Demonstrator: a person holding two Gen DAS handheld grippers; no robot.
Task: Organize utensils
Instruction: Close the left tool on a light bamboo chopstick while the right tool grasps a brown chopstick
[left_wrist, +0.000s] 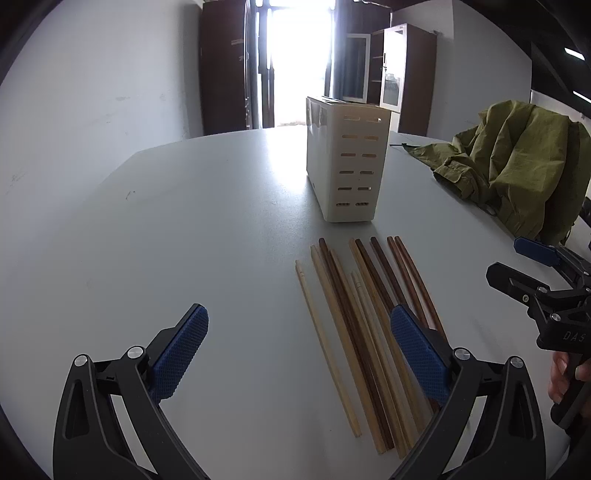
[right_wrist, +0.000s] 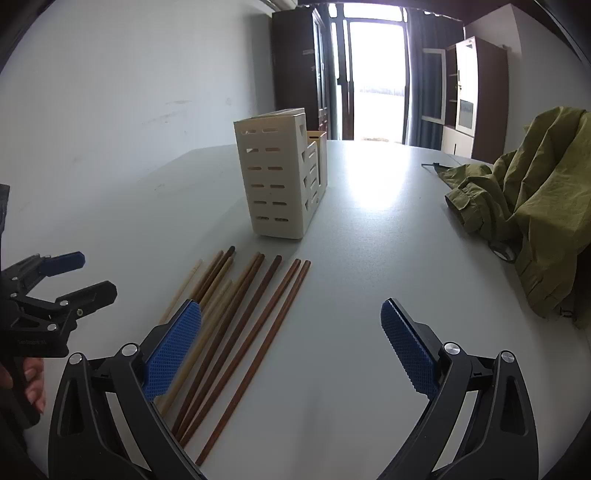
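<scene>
1. Left hand-held gripper (left_wrist: 299, 354): jaws spread wide, nothing between the blue pads (left_wrist: 181, 354), hovering low over the pale counter (left_wrist: 184, 229) with its right pad above the near ends of the chopsticks (left_wrist: 354, 332).
2. Chopsticks: a loose fan of roughly a dozen wooden sticks, pale to dark brown, flat on the counter just in front of the cream slotted holder (left_wrist: 345, 158), tips toward it, some touching or overlapping.
3. Likely handling: light, stiff, smooth and thin, so prone to rolling or pivoting if pinched near one end; best taken around mid-length, across the shaft, one or two at a time, starting with an outer stick lying apart from the others.
4. Holder: upright, open-topped, seemingly light enough to tip if bumped.
5. Right hand-held gripper (right_wrist: 291, 343): likewise wide open and empty, angled down toward the counter, its left pad over the sticks, the reddish pair (right_wrist: 266, 332) lying inside its span.
6. Far right: an olive jacket (right_wrist: 535, 206) heaped on the counter, well apart from the sticks.
</scene>
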